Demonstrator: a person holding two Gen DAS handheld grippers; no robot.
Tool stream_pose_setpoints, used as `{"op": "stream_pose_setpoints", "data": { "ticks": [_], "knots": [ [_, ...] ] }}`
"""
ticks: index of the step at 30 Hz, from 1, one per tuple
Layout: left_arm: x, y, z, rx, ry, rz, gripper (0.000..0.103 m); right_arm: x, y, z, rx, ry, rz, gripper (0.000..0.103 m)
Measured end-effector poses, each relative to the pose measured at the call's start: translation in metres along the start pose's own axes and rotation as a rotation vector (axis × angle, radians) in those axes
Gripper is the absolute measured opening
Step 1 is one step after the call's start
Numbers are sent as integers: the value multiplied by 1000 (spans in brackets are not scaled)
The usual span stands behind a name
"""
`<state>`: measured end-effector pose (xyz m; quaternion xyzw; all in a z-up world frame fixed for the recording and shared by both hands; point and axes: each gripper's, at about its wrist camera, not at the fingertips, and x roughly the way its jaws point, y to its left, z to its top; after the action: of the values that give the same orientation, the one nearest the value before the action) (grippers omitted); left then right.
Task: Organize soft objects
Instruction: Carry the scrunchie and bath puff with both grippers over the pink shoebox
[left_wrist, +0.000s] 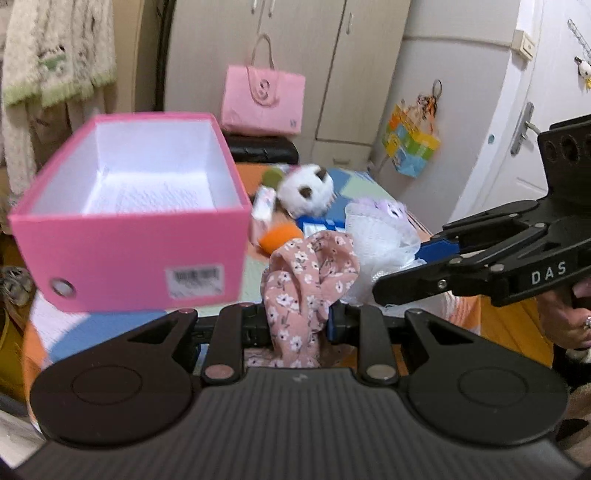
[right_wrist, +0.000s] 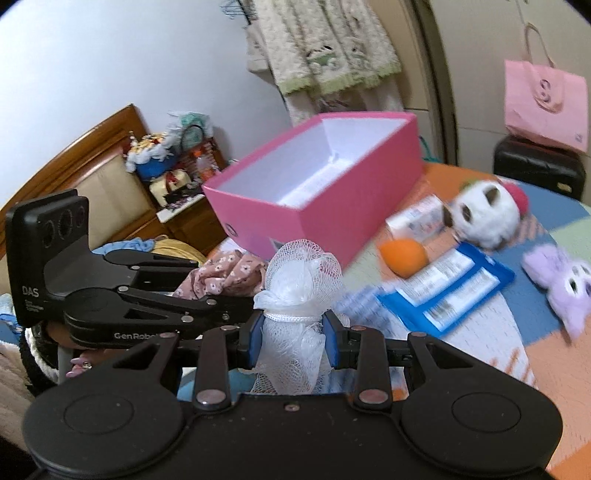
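Jaws pinch floral cloth (left_wrist: 308, 280) and mesh pouf (right_wrist: 299, 291); pink box (left_wrist: 129, 206) ahead

Bed with patchwork cover (right_wrist: 554, 221) ahead of both grippers. Open pink box (right_wrist: 321, 192) ahead-left; orange ball (right_wrist: 404, 254), blue-edged packets (right_wrist: 450, 291), white plush (right_wrist: 484, 218), purple plush (right_wrist: 561, 284) ahead-right of the right gripper.

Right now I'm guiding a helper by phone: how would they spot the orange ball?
Find the big pink box on the bed. Just to its right lies the orange ball, beside a blue packet and below a white plush toy. It is the only plain, round, solid orange thing there.
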<state>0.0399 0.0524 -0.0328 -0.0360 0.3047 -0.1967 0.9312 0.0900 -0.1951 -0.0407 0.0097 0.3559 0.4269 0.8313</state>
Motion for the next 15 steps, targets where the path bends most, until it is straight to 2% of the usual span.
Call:
{"op": "stream_pose_setpoints", "data": {
  "ticks": [5, 9, 15],
  "knots": [
    [-8, 17, 18, 1, -31, 26, 23, 7, 12, 23, -43, -37, 21, 39],
    [-7, 29, 36, 15, -45, 19, 23, 8, 16, 40, -85, -85, -16, 39],
    [5, 56, 63, -30, -36, 1, 23, 13, 10, 63, -86, -142, -40, 39]
  ]
}}
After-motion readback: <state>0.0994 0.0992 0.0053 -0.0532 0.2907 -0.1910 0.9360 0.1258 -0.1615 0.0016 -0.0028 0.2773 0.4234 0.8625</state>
